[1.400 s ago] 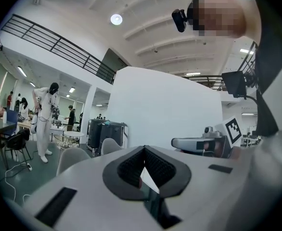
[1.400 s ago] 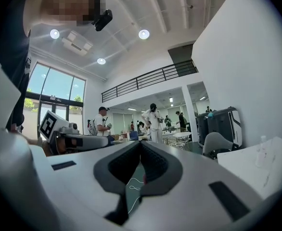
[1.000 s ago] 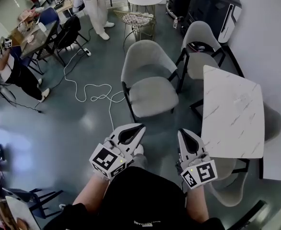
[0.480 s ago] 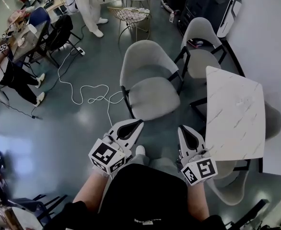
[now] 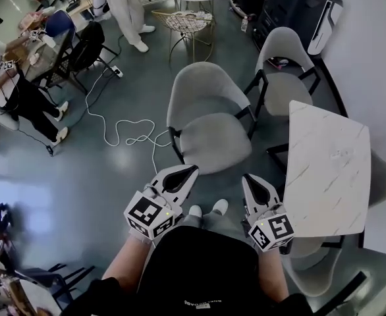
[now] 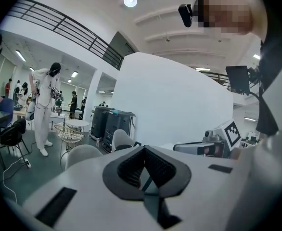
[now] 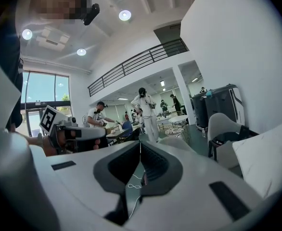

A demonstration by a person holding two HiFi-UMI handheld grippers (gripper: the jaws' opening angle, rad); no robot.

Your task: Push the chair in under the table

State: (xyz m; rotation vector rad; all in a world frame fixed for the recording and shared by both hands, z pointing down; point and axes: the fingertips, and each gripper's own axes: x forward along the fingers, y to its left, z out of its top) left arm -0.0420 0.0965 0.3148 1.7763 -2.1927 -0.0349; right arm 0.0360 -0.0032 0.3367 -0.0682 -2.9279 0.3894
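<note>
- My left claw (image 5: 192, 170) is shut tight, both jaws pressed together; nothing is between them.
- My right claw (image 5: 248, 178) is shut tight too; it holds nothing.
- Both claws point forward, side by side, low in the head view; neither one touches the chair or the table.
- The grey chair (image 5: 211, 140) stands out on the dark floor (image 5: 81, 189), just ahead of my claws; its curved back is on the far side and its seat is nearer to me.
- The chair is to the left of the white marble table (image 5: 328, 170); it is near the table but not under it.
- A second grey chair (image 5: 284, 84) stands at the table's far end.
- A white cable (image 5: 124, 133) lies in loops on the floor, left of the first chair.
- My two white shoes (image 5: 206, 209) show between the claws.
</note>
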